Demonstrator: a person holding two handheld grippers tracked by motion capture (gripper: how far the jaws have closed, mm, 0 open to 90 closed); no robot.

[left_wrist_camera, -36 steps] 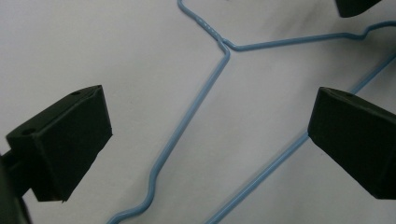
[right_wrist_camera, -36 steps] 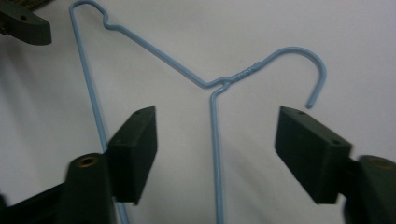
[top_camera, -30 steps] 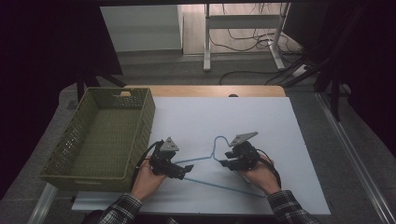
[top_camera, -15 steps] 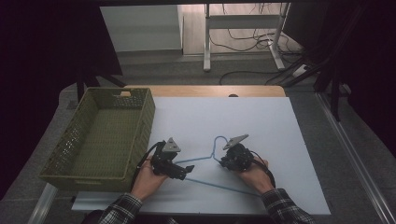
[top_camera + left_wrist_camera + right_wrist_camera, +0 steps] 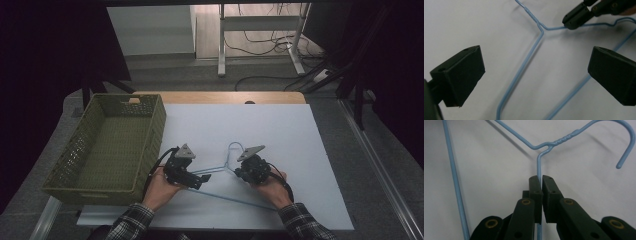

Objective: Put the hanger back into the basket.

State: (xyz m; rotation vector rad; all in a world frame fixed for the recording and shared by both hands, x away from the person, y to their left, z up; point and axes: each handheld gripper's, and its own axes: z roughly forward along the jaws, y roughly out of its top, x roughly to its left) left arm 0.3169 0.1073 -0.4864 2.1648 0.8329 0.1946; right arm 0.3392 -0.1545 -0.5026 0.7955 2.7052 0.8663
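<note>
We judge the blue wire hanger (image 5: 227, 167), lying flat on the white table (image 5: 300, 145) beside the green basket (image 5: 107, 145), light and springy, so our right gripper (image 5: 539, 180) pinches one shoulder near the neck while our left gripper (image 5: 534, 75) straddles the other, spread wide.

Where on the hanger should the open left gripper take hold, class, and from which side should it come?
Grip the hanger on its left shoulder wire, a little down from the twisted neck. That wire lies flat and bare between the open jaws of the left gripper, so probably come from above, jaws either side of it. The right gripper already pinches the other shoulder.
</note>
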